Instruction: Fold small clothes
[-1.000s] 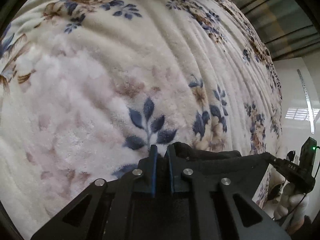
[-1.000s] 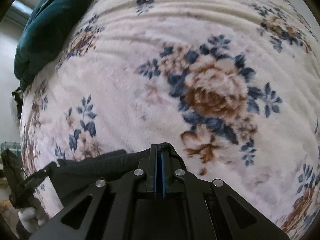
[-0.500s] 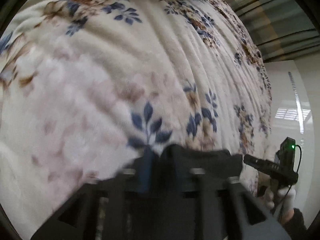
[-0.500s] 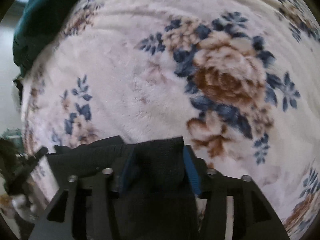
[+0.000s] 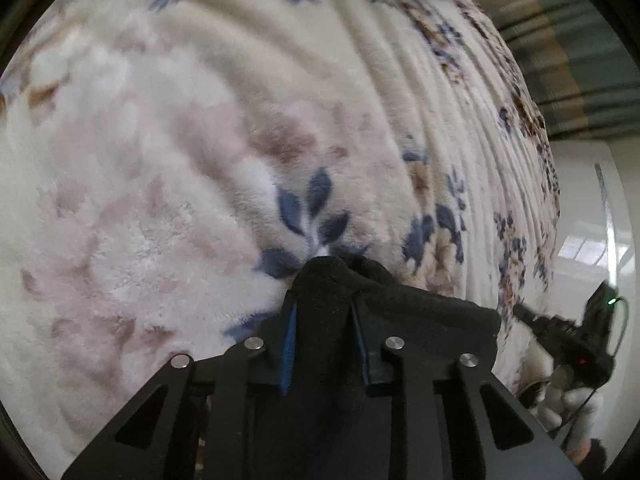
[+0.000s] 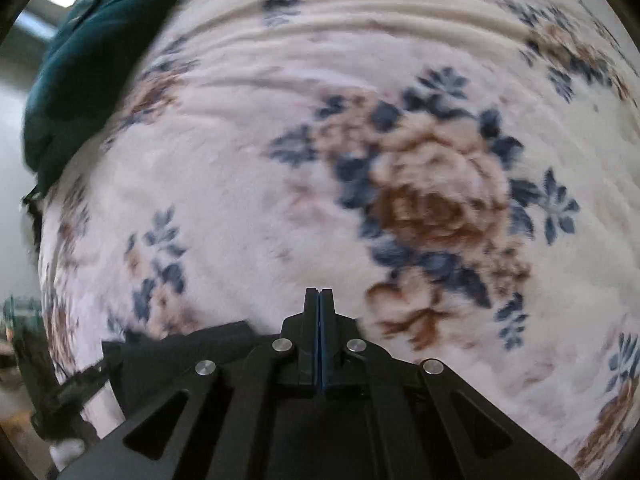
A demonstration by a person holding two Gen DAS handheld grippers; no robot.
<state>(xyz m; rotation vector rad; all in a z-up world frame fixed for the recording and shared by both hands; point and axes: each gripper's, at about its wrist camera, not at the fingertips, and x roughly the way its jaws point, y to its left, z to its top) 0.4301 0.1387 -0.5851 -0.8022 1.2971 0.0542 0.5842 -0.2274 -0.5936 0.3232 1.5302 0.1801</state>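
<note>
1. Garment (image 5: 420, 312): small black piece of clothing, lying on the floral blanket (image 5: 200, 160) at its near edge, just under both grippers. One bunched corner rises between the left fingers; the rest stretches toward the right gripper, so the cloth lies spread for a fold.
2. Left gripper (image 5: 326, 276): pointing steeply down at the blanket, jaws closing, with the raised corner of the garment between the blue pads (image 5: 289, 344). Judged purpose: a pinch on this corner to carry it over.
3. Right gripper (image 6: 319, 294): jaws pressed together, nothing visible between the tips; the garment (image 6: 180, 356) shows just to its left and beneath. Whether any cloth is caught lower down cannot be told.
4. Blanket: fluffy cream bedcover with blue and brown flowers, serving as the folding surface.
5. Dark green cloth (image 6: 88, 72): heaped at the far side, well apart from the work.
</note>
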